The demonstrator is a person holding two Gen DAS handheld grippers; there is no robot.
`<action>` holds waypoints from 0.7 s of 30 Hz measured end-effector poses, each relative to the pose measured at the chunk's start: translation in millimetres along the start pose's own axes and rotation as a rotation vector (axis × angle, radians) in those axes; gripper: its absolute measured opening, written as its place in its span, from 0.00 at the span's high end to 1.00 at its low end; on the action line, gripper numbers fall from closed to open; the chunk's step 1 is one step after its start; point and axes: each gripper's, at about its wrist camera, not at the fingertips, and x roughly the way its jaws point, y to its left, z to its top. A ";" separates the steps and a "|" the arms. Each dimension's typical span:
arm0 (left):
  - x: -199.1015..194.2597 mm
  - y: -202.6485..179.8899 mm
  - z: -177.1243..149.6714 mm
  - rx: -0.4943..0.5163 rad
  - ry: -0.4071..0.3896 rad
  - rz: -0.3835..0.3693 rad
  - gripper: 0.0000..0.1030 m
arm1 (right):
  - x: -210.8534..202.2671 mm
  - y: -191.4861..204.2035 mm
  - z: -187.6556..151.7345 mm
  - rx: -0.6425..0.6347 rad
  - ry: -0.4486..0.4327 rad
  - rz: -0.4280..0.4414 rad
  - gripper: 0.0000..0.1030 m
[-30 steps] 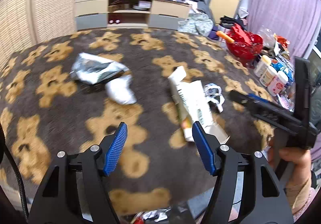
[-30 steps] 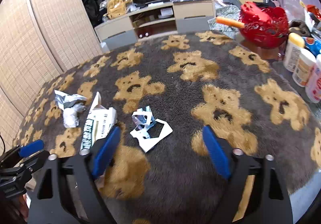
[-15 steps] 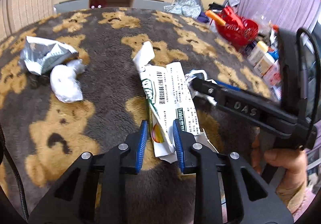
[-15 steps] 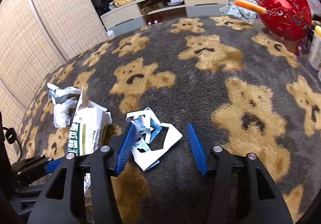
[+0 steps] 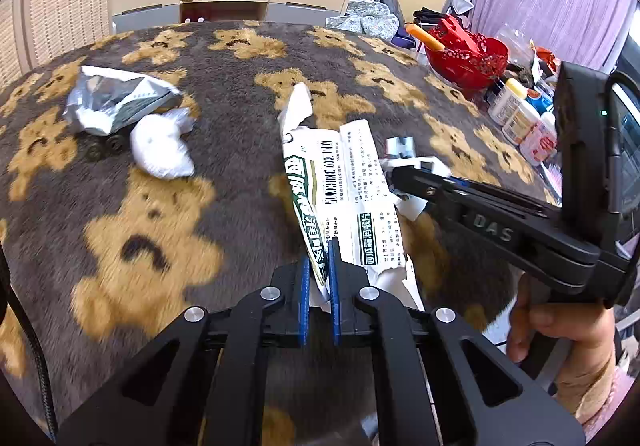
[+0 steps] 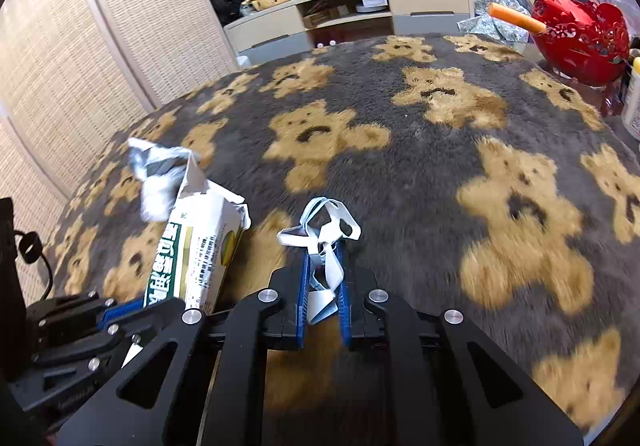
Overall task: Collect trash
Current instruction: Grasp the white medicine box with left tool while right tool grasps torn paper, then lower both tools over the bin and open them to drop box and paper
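On the bear-patterned blanket [image 5: 140, 230] lies a long white-and-green wrapper [image 5: 340, 182]. My left gripper [image 5: 318, 258] has its jaws closing on the wrapper's near end, and the blue pads press on it. Just right of it lies a small white-and-blue cardboard scrap [image 6: 328, 222]. My right gripper [image 6: 323, 250] has its jaws closing on that scrap, which is pinched between the pads. From the left wrist view the right gripper [image 5: 412, 182] comes in from the right, with the scrap [image 5: 404, 150] at its tip. A crumpled silver bag [image 5: 116, 102] and a white wad [image 5: 160, 146] lie further left.
A red basket [image 5: 468, 54] with an orange stick stands at the blanket's right edge, with several bottles [image 5: 520, 122] beside it. A low TV cabinet [image 5: 224, 2] is beyond the far edge. A person's hand [image 5: 560, 330] holds the right gripper's handle.
Both grippers have moved forward and down onto the trash and gone from wide open to shut: the left on the wrapper, the right on the cardboard scrap.
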 end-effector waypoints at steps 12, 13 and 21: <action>-60.6 0.5 -82.9 -0.049 0.028 0.040 0.94 | -52.2 29.5 -68.8 -0.019 0.053 0.065 0.89; -66.4 -0.4 -89.3 -0.053 0.027 0.041 0.94 | -55.0 32.3 -74.5 -0.020 0.059 0.070 0.89; -98.5 -2.8 -135.1 -0.076 0.032 0.054 0.94 | -77.1 56.2 -122.1 -0.027 0.104 0.115 0.89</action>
